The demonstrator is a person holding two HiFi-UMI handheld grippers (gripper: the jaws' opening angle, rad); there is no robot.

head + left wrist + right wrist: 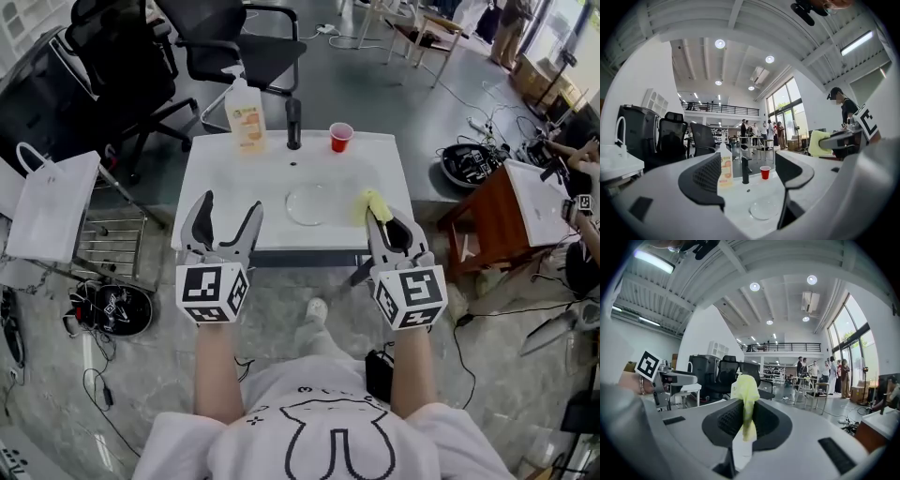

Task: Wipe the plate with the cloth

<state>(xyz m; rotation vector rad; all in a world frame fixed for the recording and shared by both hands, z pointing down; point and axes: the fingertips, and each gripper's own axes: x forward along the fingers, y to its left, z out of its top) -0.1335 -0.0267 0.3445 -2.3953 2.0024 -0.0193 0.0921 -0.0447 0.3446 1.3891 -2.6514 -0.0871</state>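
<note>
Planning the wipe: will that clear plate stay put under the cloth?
The plate lies flat on a smooth white countertop, so it will probably slide. It looks like thin glass, likely fragile; the open left gripper could steady it.

1. My left gripper [223, 223] is held out in front of me, jaws spread wide with nothing between them.
2. My right gripper [386, 225] sits alongside it, jaws pinched on the cloth [377, 204].
3. My left forearm [216, 375] and right forearm [412, 375] reach forward, roughly parallel.

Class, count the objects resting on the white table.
4. A pump bottle, a black post and a red cup along the far edge; a clear plate nearer the middle. The left gripper and right gripper cover the near edge, so more may be hidden.
</note>
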